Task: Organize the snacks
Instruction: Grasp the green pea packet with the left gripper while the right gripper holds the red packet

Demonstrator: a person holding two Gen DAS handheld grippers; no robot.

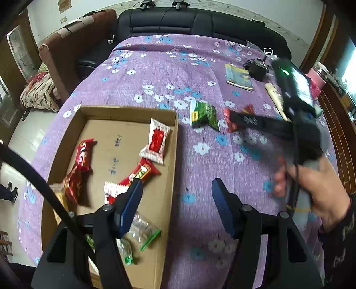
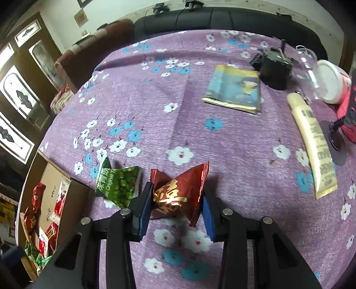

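Observation:
A cardboard box (image 1: 171, 146) lies on the purple flowered cloth and holds several red, white and green snack packets (image 1: 155, 142). My left gripper (image 1: 175, 189) is open and empty, hovering over the box's right wall. A green pea packet (image 1: 203, 114) lies right of the box; it also shows in the right wrist view (image 2: 120, 186). My right gripper (image 2: 176, 200) has its jaws around a dark red snack packet (image 2: 178, 191) on the cloth, with both pads touching its sides. In the left wrist view the right gripper (image 1: 231, 119) reaches that red packet (image 1: 249, 109).
At the far right of the table lie a booklet (image 2: 233, 89), a black device (image 2: 274, 66), a cream tube (image 2: 313, 142), a clear bottle (image 2: 308, 64) and a white-lidded pink container (image 2: 331, 82). A black sofa (image 1: 178, 20) stands behind the table.

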